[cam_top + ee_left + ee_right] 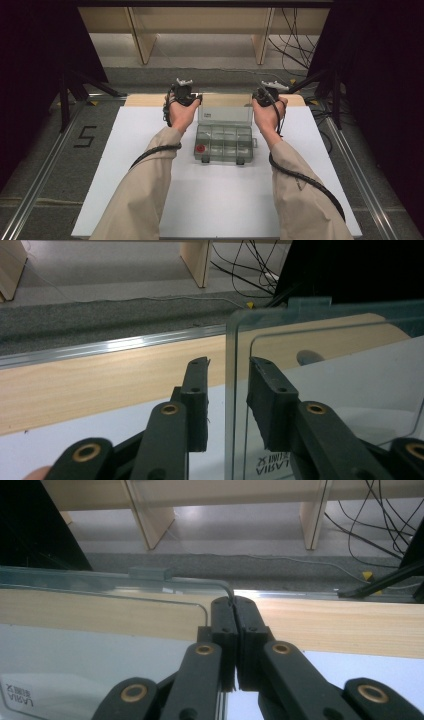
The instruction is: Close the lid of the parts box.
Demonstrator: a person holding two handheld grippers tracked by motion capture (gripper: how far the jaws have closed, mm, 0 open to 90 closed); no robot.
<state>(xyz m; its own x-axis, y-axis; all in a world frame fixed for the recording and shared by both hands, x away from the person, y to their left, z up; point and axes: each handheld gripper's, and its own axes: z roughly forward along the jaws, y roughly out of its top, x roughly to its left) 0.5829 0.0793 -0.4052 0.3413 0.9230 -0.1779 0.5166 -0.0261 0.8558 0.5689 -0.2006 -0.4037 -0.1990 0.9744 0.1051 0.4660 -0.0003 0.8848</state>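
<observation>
A: Clear lid (224, 112) of the organizer box (223, 143) stands upright mid-counter (150, 200); right claw (233, 611) clamps its corner.

B: Left claw (228, 371) straddles the other edge, slack. Close it before swinging, both hands level.

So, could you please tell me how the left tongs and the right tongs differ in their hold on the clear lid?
The left tongs stand apart, the clear lid's left edge in the gap and neither pad pressing it; the right tongs are shut on its right corner. The left tongs sit at the lid's left end, the right tongs at its right end. Both reach the raised lid of the compartment box near its top edge.
</observation>
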